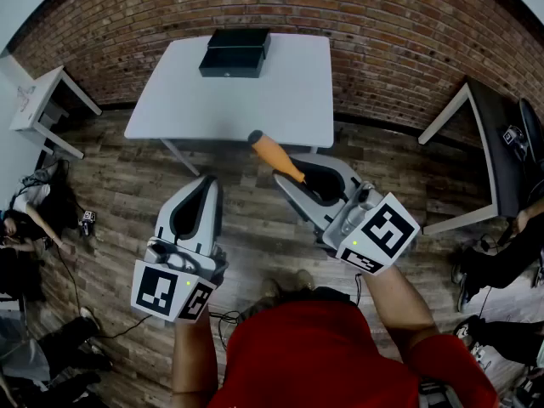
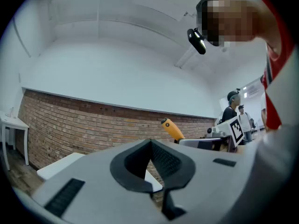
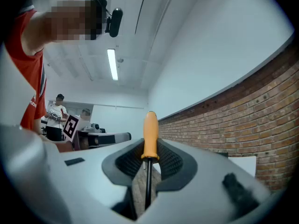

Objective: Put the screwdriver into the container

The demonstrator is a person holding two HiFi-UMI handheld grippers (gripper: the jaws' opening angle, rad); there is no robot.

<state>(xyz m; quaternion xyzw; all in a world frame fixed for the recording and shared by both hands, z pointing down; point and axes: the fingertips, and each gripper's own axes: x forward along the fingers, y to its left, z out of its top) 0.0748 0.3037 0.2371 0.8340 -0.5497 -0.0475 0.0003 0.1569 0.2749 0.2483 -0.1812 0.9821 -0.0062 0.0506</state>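
My right gripper (image 1: 299, 182) is shut on the screwdriver (image 1: 274, 155), whose orange handle sticks out past the jaw tips toward the white table (image 1: 289, 100). In the right gripper view the handle (image 3: 150, 135) stands upright between the pads and the dark shaft runs back into the gripper (image 3: 149, 149). The black container (image 1: 235, 52) sits at the far edge of the table, well beyond both grippers. My left gripper (image 1: 207, 182) hovers above the floor to the left, shut with nothing in it. From the left gripper (image 2: 150, 143) view, the screwdriver handle (image 2: 172, 128) shows at the right.
A brick wall (image 1: 382, 32) runs behind the table. A small white table (image 1: 41, 100) stands at the left and a dark-topped desk (image 1: 497, 143) at the right. People sit or stand at both edges of the wooden floor (image 1: 127, 194).
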